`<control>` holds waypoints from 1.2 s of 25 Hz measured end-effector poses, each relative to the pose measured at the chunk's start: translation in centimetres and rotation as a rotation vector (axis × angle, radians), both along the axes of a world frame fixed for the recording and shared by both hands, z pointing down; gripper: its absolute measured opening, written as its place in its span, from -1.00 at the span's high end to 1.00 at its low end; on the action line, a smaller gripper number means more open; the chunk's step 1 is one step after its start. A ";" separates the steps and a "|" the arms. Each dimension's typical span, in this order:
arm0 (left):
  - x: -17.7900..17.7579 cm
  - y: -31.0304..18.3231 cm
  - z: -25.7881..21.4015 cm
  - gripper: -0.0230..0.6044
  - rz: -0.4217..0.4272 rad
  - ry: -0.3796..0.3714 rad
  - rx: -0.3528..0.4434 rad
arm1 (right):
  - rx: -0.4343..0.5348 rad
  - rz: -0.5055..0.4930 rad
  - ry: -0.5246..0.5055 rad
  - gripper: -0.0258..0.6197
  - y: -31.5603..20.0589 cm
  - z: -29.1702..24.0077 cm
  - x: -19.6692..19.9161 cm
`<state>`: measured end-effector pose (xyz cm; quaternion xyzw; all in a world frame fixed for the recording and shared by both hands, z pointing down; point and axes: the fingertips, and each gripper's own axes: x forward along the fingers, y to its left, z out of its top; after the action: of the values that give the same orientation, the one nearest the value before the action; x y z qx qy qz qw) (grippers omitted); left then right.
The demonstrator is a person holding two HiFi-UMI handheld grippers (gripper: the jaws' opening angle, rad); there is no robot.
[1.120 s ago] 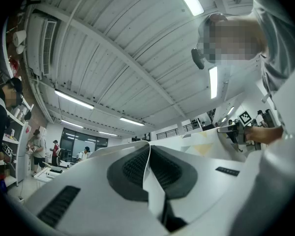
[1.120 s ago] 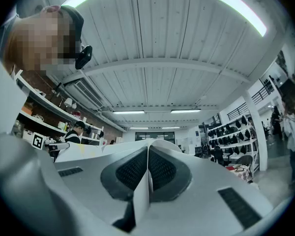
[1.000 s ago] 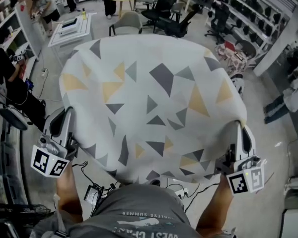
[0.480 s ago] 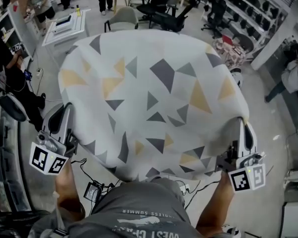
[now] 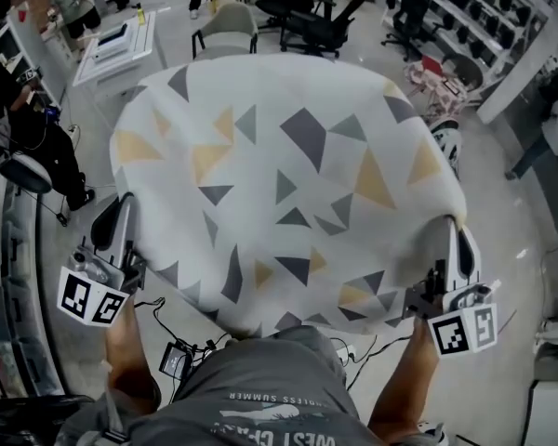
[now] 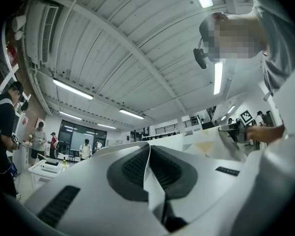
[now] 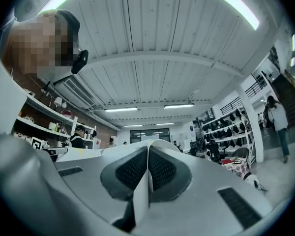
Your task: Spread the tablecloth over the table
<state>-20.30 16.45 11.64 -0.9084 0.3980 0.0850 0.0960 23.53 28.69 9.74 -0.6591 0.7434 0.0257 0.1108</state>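
A white tablecloth printed with grey and yellow triangles is stretched out in the air in front of me, billowing upward and hiding what lies beneath it. My left gripper is shut on the cloth's near left corner. My right gripper is shut on the near right corner. In the left gripper view a thin fold of cloth is pinched between the dark ribbed pads, and the right gripper view shows the cloth clamped the same way between its pads.
A beige chair and black office chairs stand beyond the cloth's far edge. A white desk is at far left, with people near it. Cables and a power strip lie on the floor by my feet. Shelving runs along the right.
The view has shifted: floor and furniture beyond the cloth have slid upward and away in frame. Both grippers keep their hold on the corners; the cloth stays spread and taut.
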 end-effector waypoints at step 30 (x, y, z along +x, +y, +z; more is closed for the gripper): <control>2.9 -6.0 4.5 0.93 -0.218 -0.028 -0.009 | 0.006 -0.207 -0.055 0.88 -14.6 5.2 5.1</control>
<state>-17.44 10.45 16.14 -0.8613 0.4933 0.0596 0.1059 28.64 14.08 14.91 -0.5789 0.8041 -0.0017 0.1352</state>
